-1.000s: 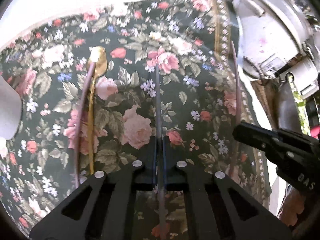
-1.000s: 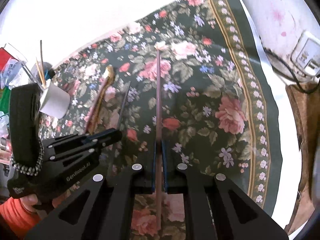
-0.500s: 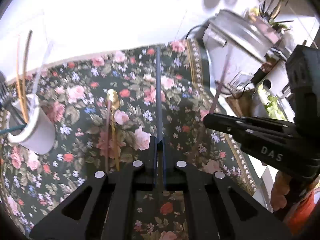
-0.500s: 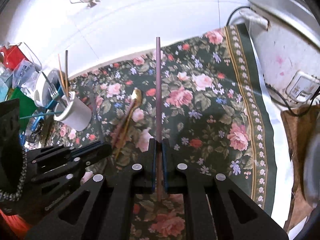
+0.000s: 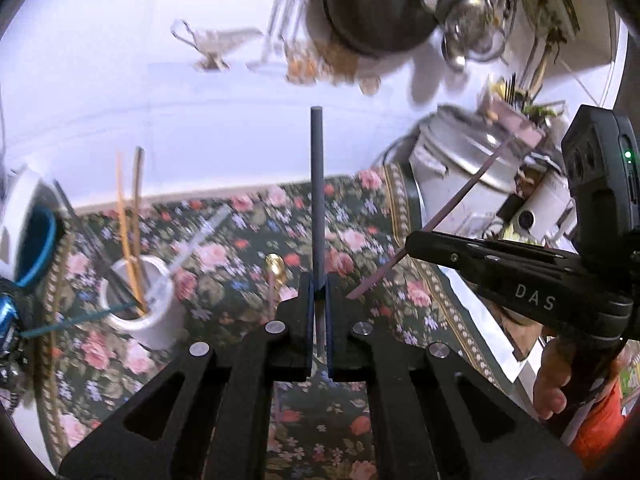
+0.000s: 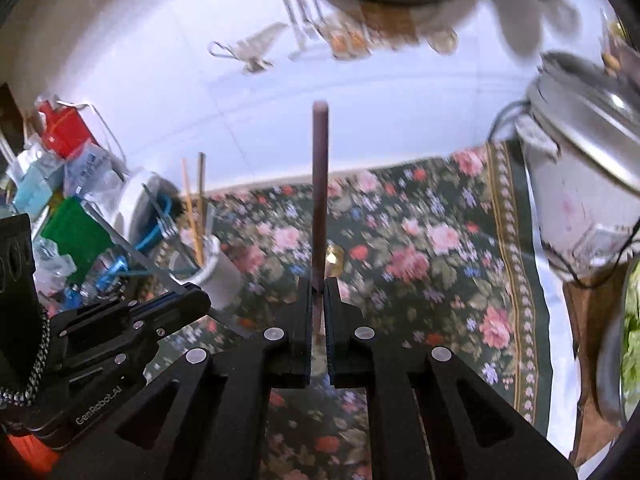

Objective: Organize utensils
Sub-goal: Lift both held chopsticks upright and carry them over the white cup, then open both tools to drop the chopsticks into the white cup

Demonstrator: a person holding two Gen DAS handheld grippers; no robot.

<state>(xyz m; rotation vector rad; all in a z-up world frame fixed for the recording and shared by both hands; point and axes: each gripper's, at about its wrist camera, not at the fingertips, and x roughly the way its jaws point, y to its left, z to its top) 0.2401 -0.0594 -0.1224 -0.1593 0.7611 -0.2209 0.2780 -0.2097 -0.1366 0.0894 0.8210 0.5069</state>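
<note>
Left gripper (image 5: 319, 312) and right gripper (image 6: 319, 304) hovering side by side, fingers pointing forward, jaws of each pinching thin stick; bare hand (image 5: 554, 376) gripping right handle.

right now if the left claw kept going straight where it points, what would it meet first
Probably the white tiled wall behind the floral tablecloth; the dark grey chopstick it holds would touch first. Depth is unclear.

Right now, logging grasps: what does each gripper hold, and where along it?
Left gripper: dark grey chopstick, pinched near one end. Right gripper: brownish-purple chopstick, also near one end.
</note>
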